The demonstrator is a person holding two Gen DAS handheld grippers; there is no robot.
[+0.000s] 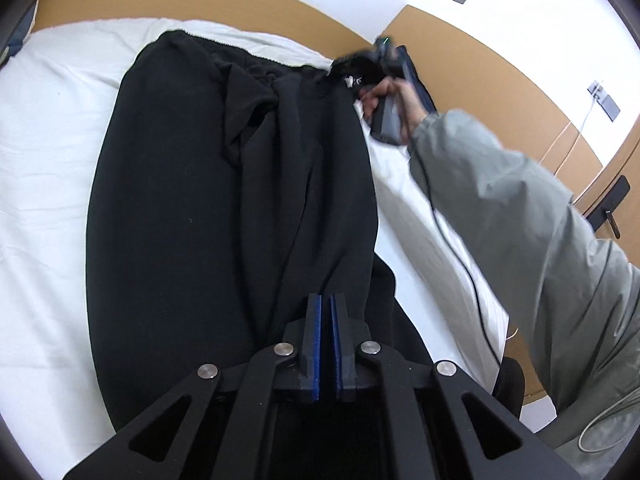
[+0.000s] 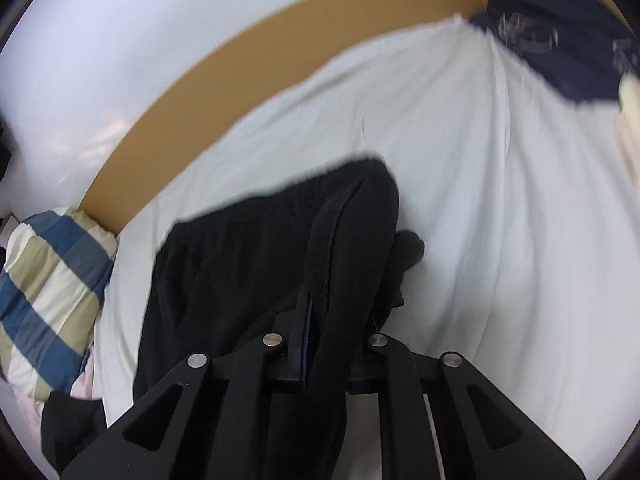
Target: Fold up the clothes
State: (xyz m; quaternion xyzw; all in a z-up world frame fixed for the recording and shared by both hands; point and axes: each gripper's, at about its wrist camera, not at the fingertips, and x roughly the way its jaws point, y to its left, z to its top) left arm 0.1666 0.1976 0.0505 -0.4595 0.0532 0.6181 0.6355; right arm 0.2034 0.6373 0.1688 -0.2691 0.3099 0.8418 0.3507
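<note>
While both tongs grip dark cloth over a bed, the scene reads as follows.

Left tongs (image 1: 329, 300): the blue-padded fingers (image 1: 316, 332) are pressed nearly together, with only a thin slit between them; black cloth lies right at their tips, but whether any is pinched there I cannot tell.

Right tongs (image 2: 320, 300): clamped on a thick fold of the black garment (image 2: 248, 264), which runs between the jaws and hangs over the frame; the right finger is hidden by the cloth.

Black garment: sweatpants (image 1: 224, 200) by the look of the gathered waistband, spread lengthways on the bed from the left tongs toward the far side, with creases near the far end.

Person's hand (image 1: 386, 98): seen from the left wrist camera, it holds the right tool's handle at the garment's far right corner; a grey-green sleeve (image 1: 520, 220) runs back from it, and a dark cable (image 1: 464, 256) trails along the sheet.

Bed sheet (image 2: 460, 160): white, wrinkled, under the garment.

Headboard (image 2: 224, 80): tan wood against a white wall.

Striped pillow (image 2: 52, 292): blue, beige and white, left edge of the bed.

Navy cloth (image 2: 560, 40): printed, blurred, far right corner, well apart from the black garment.
</note>
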